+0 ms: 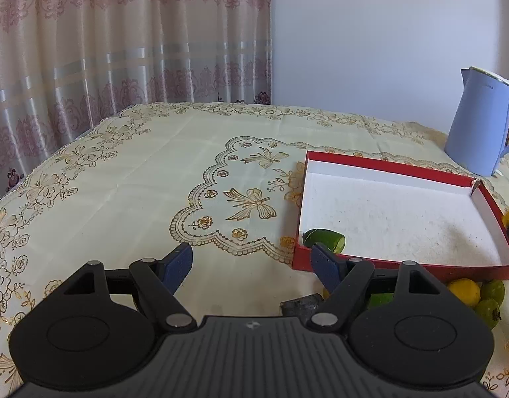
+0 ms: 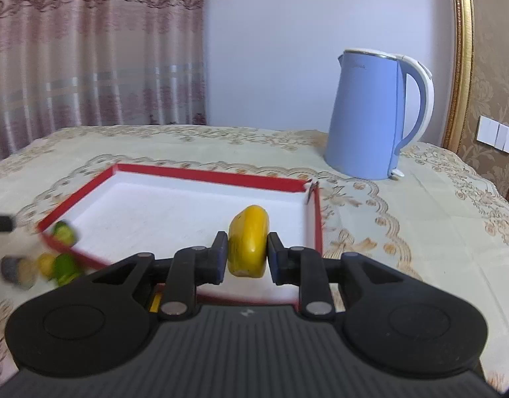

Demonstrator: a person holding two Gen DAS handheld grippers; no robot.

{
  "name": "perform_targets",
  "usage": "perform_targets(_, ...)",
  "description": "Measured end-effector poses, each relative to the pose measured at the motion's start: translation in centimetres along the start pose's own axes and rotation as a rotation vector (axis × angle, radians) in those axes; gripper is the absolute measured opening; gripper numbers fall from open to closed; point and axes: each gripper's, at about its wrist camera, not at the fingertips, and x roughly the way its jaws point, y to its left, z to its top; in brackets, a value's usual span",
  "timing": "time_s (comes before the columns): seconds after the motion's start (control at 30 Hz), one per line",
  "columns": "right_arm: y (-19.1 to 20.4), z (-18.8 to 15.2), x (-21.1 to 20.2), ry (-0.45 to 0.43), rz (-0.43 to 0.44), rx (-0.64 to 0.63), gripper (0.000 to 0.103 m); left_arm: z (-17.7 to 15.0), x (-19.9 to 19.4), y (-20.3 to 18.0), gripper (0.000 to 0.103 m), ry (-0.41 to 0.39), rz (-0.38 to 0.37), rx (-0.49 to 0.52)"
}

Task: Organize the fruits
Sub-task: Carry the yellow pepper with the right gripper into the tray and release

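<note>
Right claw [image 2: 247,255]: fingers pressed against both sides of a yellow fruit [image 2: 248,242], held upright between the blue pads, over the near right part of the tray. Fruit is smooth, oblong, deep yellow, with a flattened lower end facing the camera.

Left claw [image 1: 251,263]: spread wide, nothing between the fingers, hovering above the bare tablecloth [image 1: 121,182] just left of the tray's near left corner. Its right finger [image 1: 325,265] overlaps that corner in the view; contact cannot be judged.

Loose fruit on the surface, just outside the tray's near wall: one yellow fruit [image 1: 464,292] and two green fruits [image 1: 492,291] touching in a cluster, more green partly hidden behind the left claw's linkage. A dark grey object [image 1: 300,302] lies beside them, too hidden to identify.

Tray [image 1: 370,267]: shallow, red walls, white floor. Contents: one green fruit [image 1: 324,240] in the near left corner, against the wall. Rest of the floor shows only white lining. The far right corner of the wall is split open.

Beyond the tray: a light blue kettle [image 2: 370,116] with a white handle stands upright on the surface, apart from the tray's far right corner. Patterned curtain [image 1: 121,49] and plain wall behind.
</note>
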Motion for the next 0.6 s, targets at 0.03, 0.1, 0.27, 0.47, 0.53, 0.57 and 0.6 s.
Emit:
perform_targets(0.03,-0.3,0.3,1.0,0.006,-0.014,0.009,0.024,0.0,0.0,0.0,0.078,0.001,0.001,0.002)
perform_targets(0.1,-0.9,0.7,2.7,0.045,-0.018,0.027,0.024,0.0,-0.1,-0.1,0.078,0.002,0.000,0.003)
perform_targets(0.27,-2.3,-0.1,3.7,0.102,0.016,0.126,0.026,-0.1,-0.5,-0.1,0.078,-0.009,-0.004,0.022)
perform_targets(0.47,-1.6,-2.4,-2.0,-0.003,0.046,0.148,0.069,-0.8,-0.4,0.2,0.078,-0.018,-0.034,0.056)
perform_targets(0.53,-0.8,-2.9,-2.7,-0.030,0.006,0.097,0.077,-1.2,-0.3,0.1,0.078,-0.012,-0.035,0.067)
perform_targets(0.57,-0.5,-3.0,-2.9,-0.030,-0.023,0.077,0.077,-1.4,-0.3,0.1,0.078,-0.009,-0.039,0.073)
perform_targets(0.6,-0.3,-3.2,-3.3,-0.041,-0.039,0.069,0.077,-1.6,-0.4,0.1,0.078,-0.009,-0.044,0.080)
